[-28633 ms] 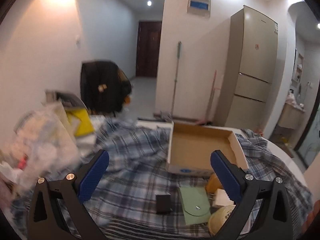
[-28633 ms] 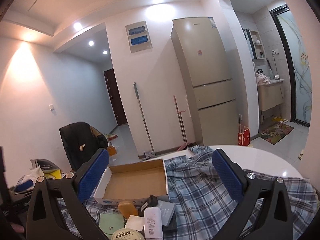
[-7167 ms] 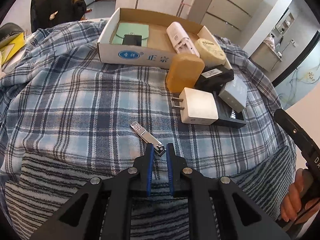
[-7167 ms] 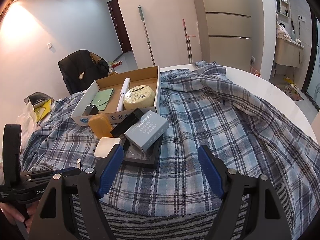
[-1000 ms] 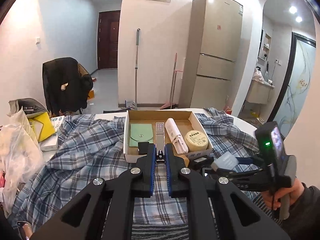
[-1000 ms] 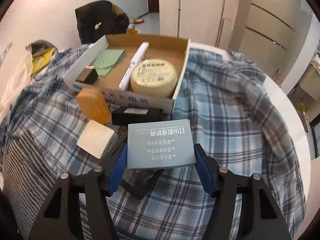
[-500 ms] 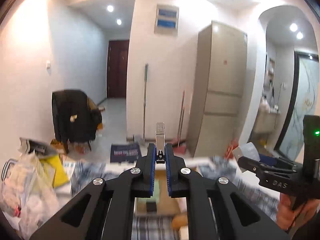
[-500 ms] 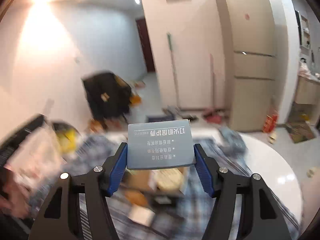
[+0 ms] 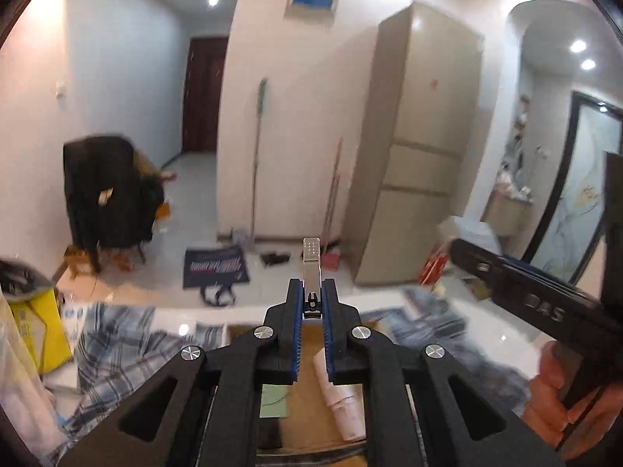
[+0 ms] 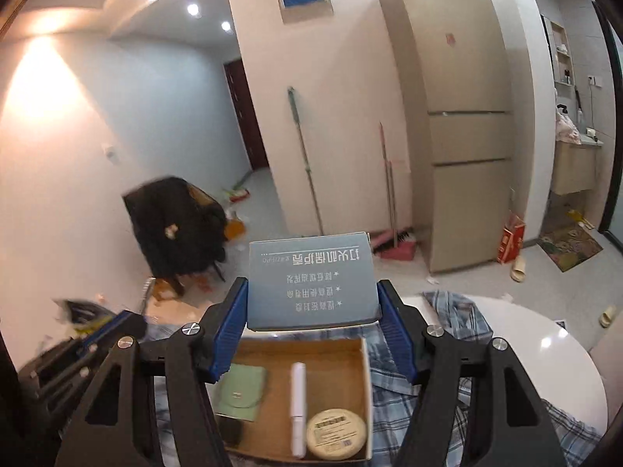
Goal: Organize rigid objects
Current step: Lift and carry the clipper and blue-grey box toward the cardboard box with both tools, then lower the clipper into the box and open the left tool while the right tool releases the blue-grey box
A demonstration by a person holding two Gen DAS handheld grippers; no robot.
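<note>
Cardboard, shallow and open-topped, the brown box sits on a blue-and-white plaid cloth spread over a round white table, directly below both grippers. Inside it, in the right wrist view, lie a pale green flat pouch with a snap at the left, a white slim tube running lengthwise down the middle, and a cream round tin with a printed label at the near right corner; a small dark item by the pouch is too hidden to name. The right gripper has its blue pads pressed on the two sides of a grey-blue flat rectangular carton printed with white characters, held level in the air above the box's far edge. The left gripper is closed tight on a shiny silver metal nail clipper, which stands up out of the fingertips, also above the box. In the left wrist view a hand grips the handle of the right gripper at the frame's right side. Beyond the table stand a beige tall refrigerator and a black chair draped with dark clothing.
</note>
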